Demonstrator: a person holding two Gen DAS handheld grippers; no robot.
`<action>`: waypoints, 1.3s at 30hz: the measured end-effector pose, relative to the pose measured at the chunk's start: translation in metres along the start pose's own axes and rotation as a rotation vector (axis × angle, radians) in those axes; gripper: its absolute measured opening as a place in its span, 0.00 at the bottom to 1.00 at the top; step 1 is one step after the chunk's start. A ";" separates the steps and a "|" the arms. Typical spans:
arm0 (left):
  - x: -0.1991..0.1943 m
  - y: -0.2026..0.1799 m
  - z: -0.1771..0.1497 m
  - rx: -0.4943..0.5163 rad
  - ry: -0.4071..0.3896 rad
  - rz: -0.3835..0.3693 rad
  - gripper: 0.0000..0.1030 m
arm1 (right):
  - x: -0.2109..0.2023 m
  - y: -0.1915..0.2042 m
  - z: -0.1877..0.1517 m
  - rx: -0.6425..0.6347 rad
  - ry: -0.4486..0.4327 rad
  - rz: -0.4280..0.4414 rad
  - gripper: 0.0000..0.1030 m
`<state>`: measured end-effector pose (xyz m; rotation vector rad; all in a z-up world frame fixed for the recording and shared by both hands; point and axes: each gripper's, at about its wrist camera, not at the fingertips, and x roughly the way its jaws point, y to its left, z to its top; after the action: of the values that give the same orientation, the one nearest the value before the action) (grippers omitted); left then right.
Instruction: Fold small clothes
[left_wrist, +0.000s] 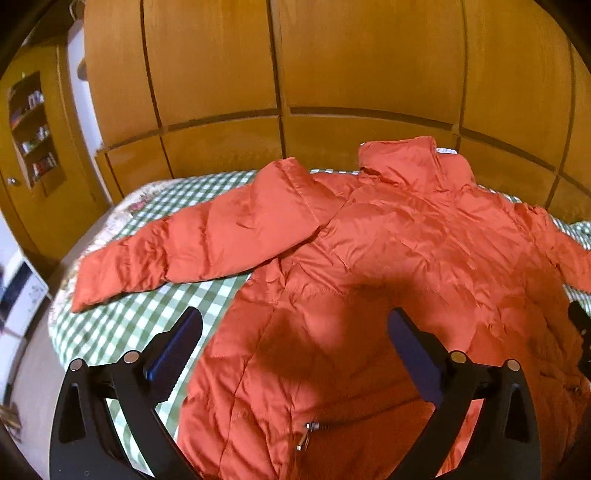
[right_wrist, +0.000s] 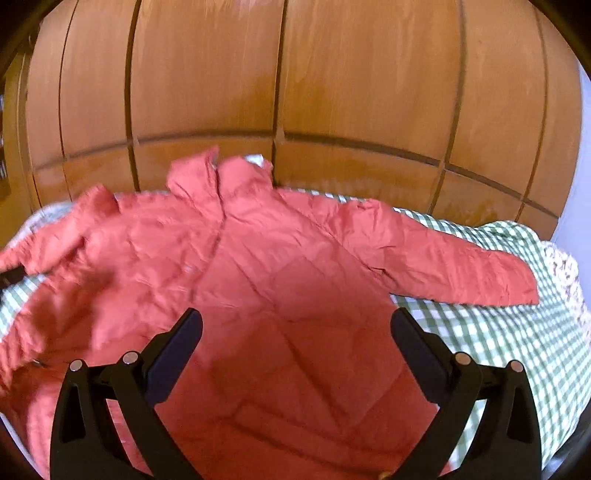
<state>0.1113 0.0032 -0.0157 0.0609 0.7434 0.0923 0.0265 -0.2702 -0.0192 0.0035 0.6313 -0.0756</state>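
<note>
Nearest my left view, the left gripper (left_wrist: 294, 325) gapes wide, holding nothing, above the orange quilted puffer jacket (left_wrist: 369, 266) filling centre and right on the green checked bedspread (left_wrist: 122, 325). Right view: my right gripper (right_wrist: 295, 325) likewise wide, empty, jacket (right_wrist: 280, 295) centre-left.

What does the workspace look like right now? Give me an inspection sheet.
Surface: bed with a green-and-white checked cover, floral edging at its border.
Job's things: orange puffer jacket spread flat, front up, collar toward the wardrobe; both sleeves stretched outward, not yet folded; zip pull near the hem.
Clutter: nothing seen on the bed besides the jacket.
Grippers: left gripper above the jacket's lower part, jaws open, empty; right gripper above the jacket body, jaws open, empty.
Cables: nothing seen.
Surroundings: wooden wardrobe doors behind the bed; shelves with small items far left.
</note>
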 end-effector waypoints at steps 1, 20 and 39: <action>-0.005 -0.002 -0.003 0.007 -0.010 -0.002 0.96 | -0.004 0.004 -0.001 -0.003 0.004 0.007 0.98; 0.013 0.017 -0.040 -0.035 0.090 0.000 0.96 | 0.029 0.012 -0.042 -0.031 0.188 0.018 0.98; 0.073 0.186 -0.045 -0.423 0.235 0.224 0.96 | 0.025 -0.002 -0.088 -0.178 0.272 0.128 0.98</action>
<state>0.1228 0.1965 -0.0814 -0.2749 0.9365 0.4745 -0.0052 -0.2717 -0.1046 -0.1193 0.9062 0.1070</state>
